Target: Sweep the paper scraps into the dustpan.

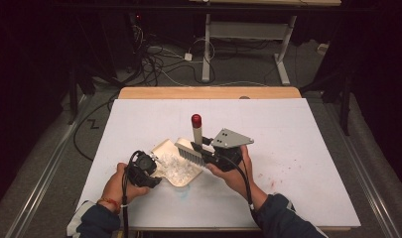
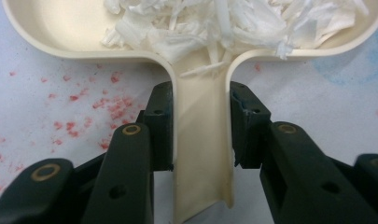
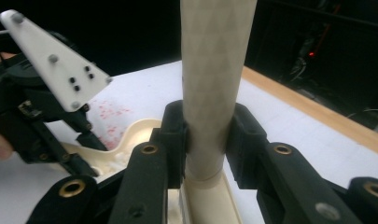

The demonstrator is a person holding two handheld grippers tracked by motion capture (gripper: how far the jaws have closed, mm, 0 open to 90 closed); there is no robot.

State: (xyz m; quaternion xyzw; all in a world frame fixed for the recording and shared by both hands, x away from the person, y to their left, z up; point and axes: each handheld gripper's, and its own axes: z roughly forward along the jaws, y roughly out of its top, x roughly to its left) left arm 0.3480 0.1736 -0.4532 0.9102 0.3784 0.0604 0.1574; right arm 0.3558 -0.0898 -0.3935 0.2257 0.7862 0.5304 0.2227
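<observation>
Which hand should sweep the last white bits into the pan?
The right. The right gripper is shut on the brush handle, with its bristles at the dustpan among the white shreds. The left gripper is shut on the dustpan's handle, so it's probably best holding that steady.

Shreds point(image 1: 174, 166) lie in the dustpan point(image 1: 165, 147); the brush point(image 1: 191, 151) rests just right.

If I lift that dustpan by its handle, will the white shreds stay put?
Probably not all. The white shreds look light and loose, heaped near the low rim of the dustpan, so tilting may spill them. The left gripper clamps a smooth narrow handle, which might twist.
</observation>
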